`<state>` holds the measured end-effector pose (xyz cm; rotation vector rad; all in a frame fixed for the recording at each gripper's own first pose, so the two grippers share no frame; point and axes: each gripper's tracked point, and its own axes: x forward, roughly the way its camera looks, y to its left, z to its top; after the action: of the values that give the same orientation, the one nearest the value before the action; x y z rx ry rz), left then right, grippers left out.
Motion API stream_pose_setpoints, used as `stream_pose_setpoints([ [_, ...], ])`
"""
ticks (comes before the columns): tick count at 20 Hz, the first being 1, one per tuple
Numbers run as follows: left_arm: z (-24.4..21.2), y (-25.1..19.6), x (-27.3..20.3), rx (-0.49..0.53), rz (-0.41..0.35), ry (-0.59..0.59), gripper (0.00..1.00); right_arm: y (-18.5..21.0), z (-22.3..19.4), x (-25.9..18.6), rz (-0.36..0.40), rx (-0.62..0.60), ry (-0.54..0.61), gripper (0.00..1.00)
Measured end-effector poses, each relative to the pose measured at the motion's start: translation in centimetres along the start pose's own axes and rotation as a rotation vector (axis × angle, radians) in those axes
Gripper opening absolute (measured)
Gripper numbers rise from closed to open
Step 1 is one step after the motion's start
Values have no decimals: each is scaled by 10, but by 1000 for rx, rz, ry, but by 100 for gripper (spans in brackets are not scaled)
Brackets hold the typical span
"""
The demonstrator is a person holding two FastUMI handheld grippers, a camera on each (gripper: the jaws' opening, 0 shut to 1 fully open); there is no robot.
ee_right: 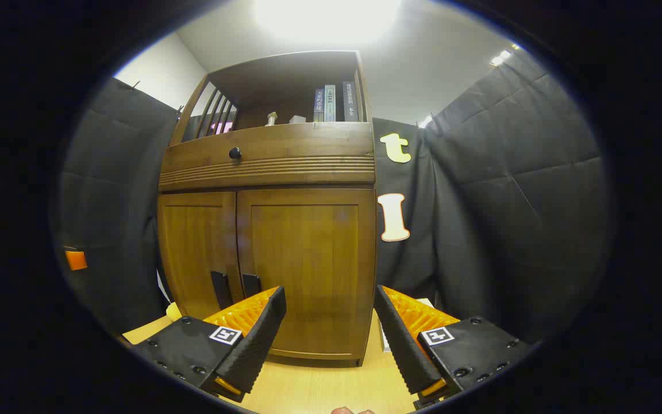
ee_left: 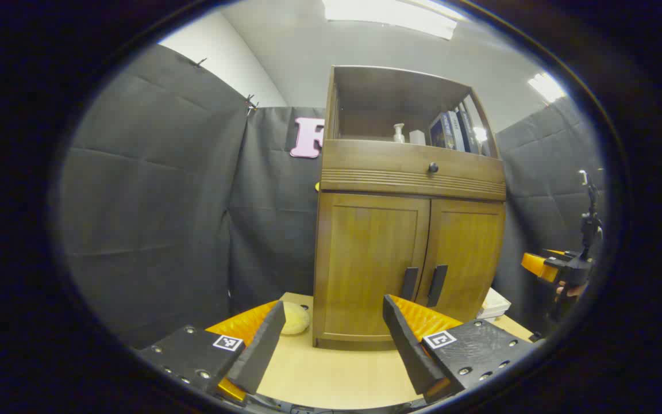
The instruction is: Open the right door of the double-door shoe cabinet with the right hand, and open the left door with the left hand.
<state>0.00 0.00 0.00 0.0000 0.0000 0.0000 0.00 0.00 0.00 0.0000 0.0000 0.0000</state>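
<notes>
Shoe cabinet (ee_right: 268, 247): stands upright on the light wooden table (ee_left: 331, 374), against the black booth wall; both lower doors are closed.
Right door (ee_right: 307, 270): flush with its frame; its dark vertical handle (ee_right: 250, 285) sits at the inner edge, just beside the left door's handle (ee_right: 219, 287).
Left door (ee_left: 370, 264): closed; handle (ee_left: 410, 283) low, at the centre seam.
Right gripper (ee_right: 330, 325): jaws spread wide, empty, facing the door panel, offset from the handle.
Left gripper (ee_left: 334, 336): jaws spread wide, empty, short of the cabinet.
Risk, handle mix-up: the two handles nearly touch, so a finger may catch the wrong one.
Risk, collision: both doors swing outward from the seam; the grippers could cross.
Risk, cabinet shift: a skewed pull may drag it across the table.
</notes>
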Motion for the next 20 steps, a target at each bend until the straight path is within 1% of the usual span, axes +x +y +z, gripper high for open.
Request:
stream_pose_setpoints([
  [2,0,1,-1,7,13,4,100,4,0,0,4,-16,-2,97],
  [6,2,-2,1,-27,-5,-2,100,13,-3,1,14,-52,11,97],
  [10,0,0,2,0,10,15,100,21,-4,4,31,-28,30,98],
  [15,-1,1,2,22,7,18,100,25,-4,9,38,-12,42,97],
  [17,1,4,1,32,23,15,100,28,-2,10,46,-8,40,97],
  [18,1,4,2,32,33,16,98,29,-1,11,49,-5,41,97],
  [19,0,4,3,28,40,22,100,31,-2,13,54,-3,43,98],
  [20,0,4,1,20,43,24,100,33,-2,15,61,-3,46,98],
])
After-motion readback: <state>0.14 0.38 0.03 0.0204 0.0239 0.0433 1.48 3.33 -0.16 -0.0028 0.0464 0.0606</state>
